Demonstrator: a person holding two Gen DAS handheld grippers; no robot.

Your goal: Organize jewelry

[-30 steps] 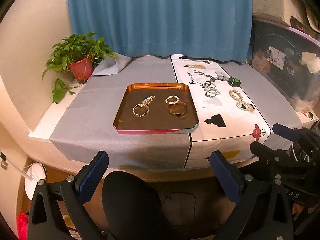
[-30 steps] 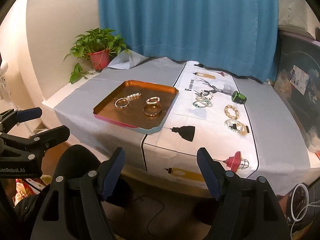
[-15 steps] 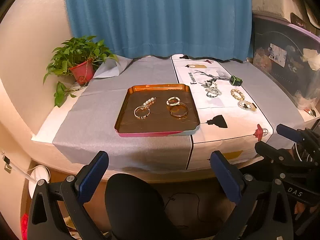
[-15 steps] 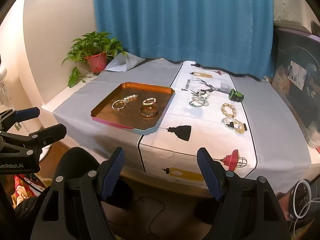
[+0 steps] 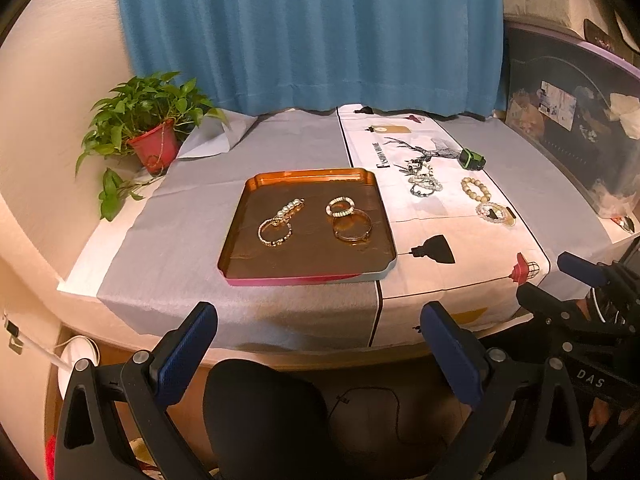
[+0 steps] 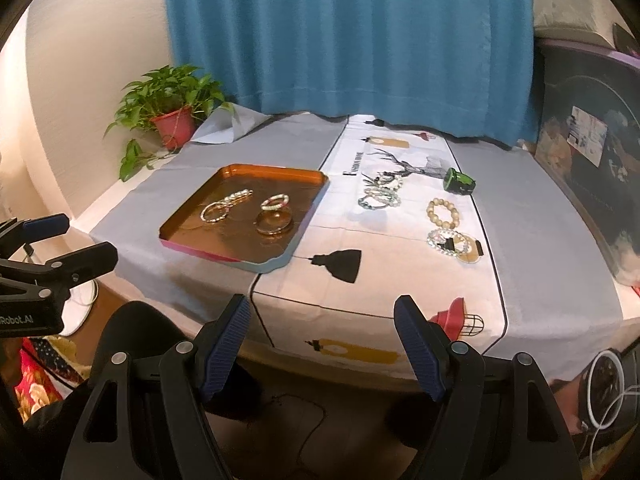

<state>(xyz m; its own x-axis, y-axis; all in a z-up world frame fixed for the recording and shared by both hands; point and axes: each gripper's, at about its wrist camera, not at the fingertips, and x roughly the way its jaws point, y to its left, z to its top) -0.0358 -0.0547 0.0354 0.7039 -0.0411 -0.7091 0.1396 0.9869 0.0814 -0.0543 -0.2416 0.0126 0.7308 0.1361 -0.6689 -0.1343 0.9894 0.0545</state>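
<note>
- since a second ago both views have drawn a little nearer the table point(image 5: 224, 308); the jewelry lies as it did, nothing lifted.
- left gripper point(image 5: 318, 354) hangs before the table edge, jaws spread wide with nothing between them, same as before.
- right gripper point(image 6: 322, 344) likewise stands wide and empty, short of the table, unchanged in spread.
- one orange tray point(image 5: 234, 256) sits on the grey cloth point(image 5: 188, 216), holding four pieces: a pearl strand point(image 5: 290, 210), a gold chain bracelet point(image 5: 275, 233), a pearl ring-shaped bracelet point(image 5: 340, 206) and a gold bangle point(image 5: 352, 227).
- on the white printed runner point(image 6: 384, 276) to the tray's right lie about four more bracelets: a tangled cluster point(image 6: 380, 194), one of beige beads point(image 6: 442, 213), one clear-beaded point(image 6: 450, 242).
- one small green-and-black object point(image 6: 459, 182) and one potted plant point(image 5: 150, 136).
</note>
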